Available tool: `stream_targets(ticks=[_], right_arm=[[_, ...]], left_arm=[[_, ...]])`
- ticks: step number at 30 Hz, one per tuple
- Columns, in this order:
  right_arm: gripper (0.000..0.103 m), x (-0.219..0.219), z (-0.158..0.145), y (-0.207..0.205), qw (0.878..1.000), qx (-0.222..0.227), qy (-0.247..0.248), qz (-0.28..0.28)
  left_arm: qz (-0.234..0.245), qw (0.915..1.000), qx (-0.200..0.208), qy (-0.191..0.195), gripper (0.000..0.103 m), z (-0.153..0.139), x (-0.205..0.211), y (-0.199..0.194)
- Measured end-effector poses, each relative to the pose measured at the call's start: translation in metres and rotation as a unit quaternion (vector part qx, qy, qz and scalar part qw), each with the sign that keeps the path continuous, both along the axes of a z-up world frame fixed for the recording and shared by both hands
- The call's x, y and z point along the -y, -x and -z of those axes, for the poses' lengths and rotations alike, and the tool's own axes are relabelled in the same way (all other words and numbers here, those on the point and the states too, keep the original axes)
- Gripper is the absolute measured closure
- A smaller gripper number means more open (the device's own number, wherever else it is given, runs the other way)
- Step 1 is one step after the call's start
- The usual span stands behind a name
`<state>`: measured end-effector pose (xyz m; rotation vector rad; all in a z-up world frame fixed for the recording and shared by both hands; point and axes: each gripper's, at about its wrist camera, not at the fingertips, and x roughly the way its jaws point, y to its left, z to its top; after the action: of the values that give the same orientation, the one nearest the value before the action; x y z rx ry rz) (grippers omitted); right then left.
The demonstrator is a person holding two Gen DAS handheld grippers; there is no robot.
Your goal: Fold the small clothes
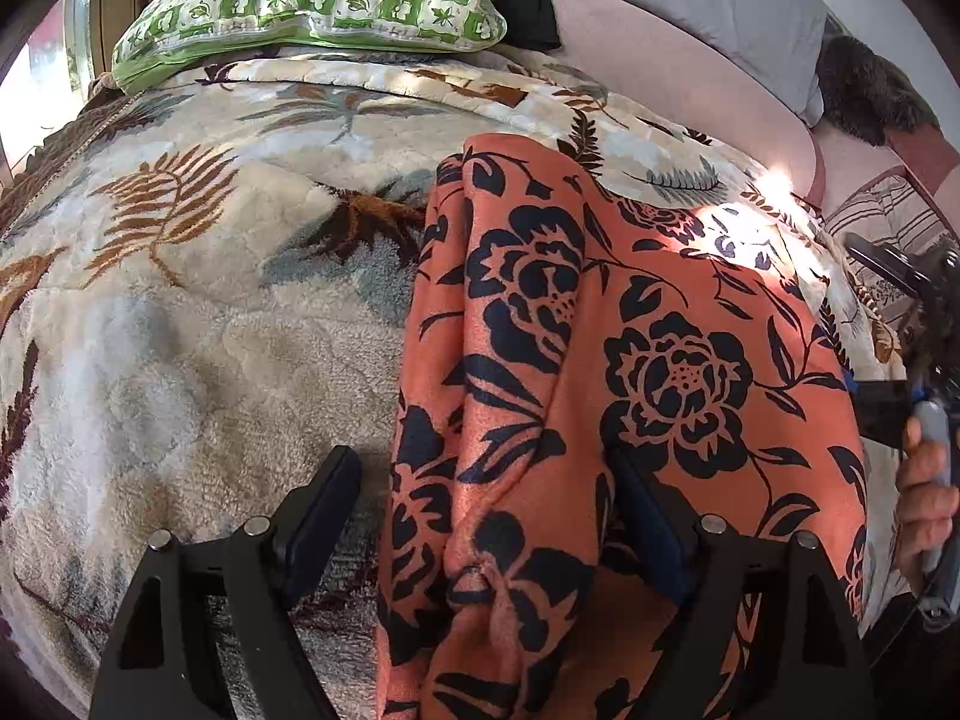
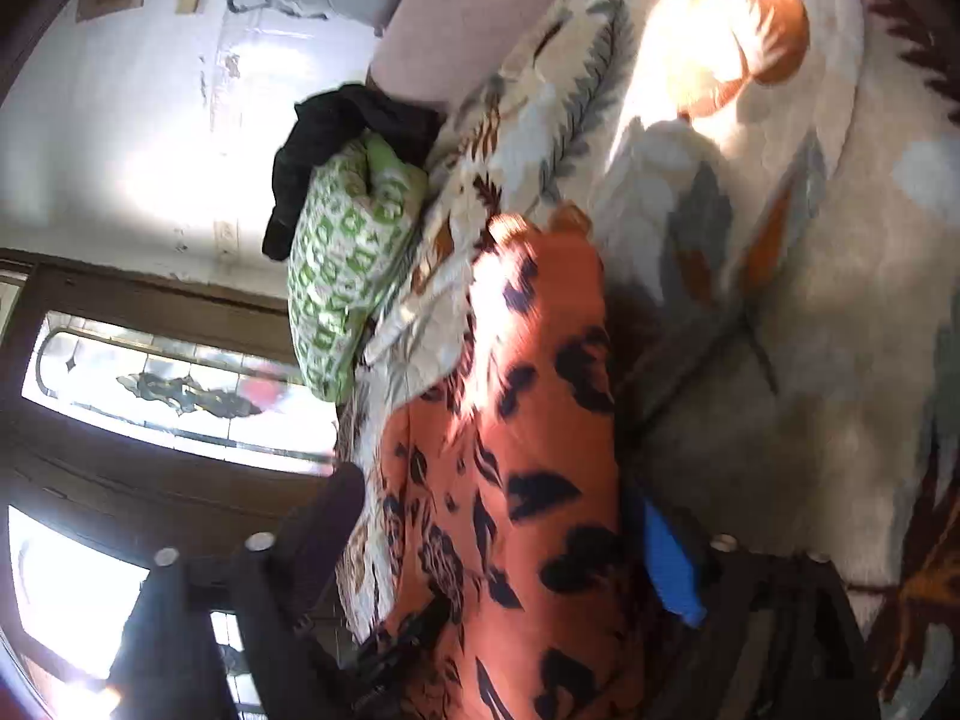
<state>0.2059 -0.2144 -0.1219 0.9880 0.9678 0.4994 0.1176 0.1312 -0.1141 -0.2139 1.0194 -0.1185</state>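
An orange garment with dark navy flowers (image 1: 606, 372) lies on a plush leaf-patterned blanket (image 1: 180, 300), with its left edge folded over itself. My left gripper (image 1: 486, 498) is open, its fingers (image 1: 318, 510) spread wide, with the garment's folded near edge lying between them. My right gripper (image 2: 498, 516) is also open, tilted sideways, with the same garment (image 2: 528, 420) lying between its spread fingers (image 2: 666, 564). The right gripper and the hand that holds it show at the left wrist view's right edge (image 1: 924, 420).
A green checked pillow (image 1: 312, 0) lies at the blanket's far end, with a black cloth (image 1: 528, 0) beside it. A grey pillow (image 1: 720, 6) and a dark furry thing (image 1: 870, 90) lie on pink bedding at the far right. A window (image 2: 150, 384) shows in the right wrist view.
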Motion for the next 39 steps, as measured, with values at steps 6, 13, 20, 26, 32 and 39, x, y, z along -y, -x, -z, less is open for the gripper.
stream_targets(ticks=[6, 13, 20, 26, 32, 39], right_arm=[[0.082, -0.020, 0.007, -0.027, 0.997, -0.030, 0.062, -0.031], [0.027, 0.009, 0.018, 0.019, 0.998, -0.068, 0.012, -0.005], [0.051, -0.007, 0.035, 0.108, 0.995, -0.092, 0.004, -0.048], [0.064, -0.029, 0.010, 0.123, 0.989, -0.047, 0.130, -0.057], [0.018, -0.024, -0.006, 0.143, 0.994, -0.026, 0.102, -0.040], [0.057, -0.032, 0.009, 0.151, 0.984, -0.053, 0.154, -0.067]], left_arm=[[0.001, 1.0000, 0.005, 0.006, 0.016, 0.002, -0.003, 0.000], [-0.002, 1.0000, 0.009, 0.002, 0.015, 0.002, -0.001, 0.001], [-0.006, 0.9999, 0.014, 0.004, 0.015, 0.002, -0.001, 0.005], [-0.004, 0.9998, 0.019, 0.005, 0.014, 0.003, -0.001, 0.006], [-0.002, 0.9996, 0.025, 0.012, 0.014, 0.004, -0.003, 0.007], [0.001, 0.9994, 0.029, 0.018, 0.013, 0.004, -0.005, 0.009]])
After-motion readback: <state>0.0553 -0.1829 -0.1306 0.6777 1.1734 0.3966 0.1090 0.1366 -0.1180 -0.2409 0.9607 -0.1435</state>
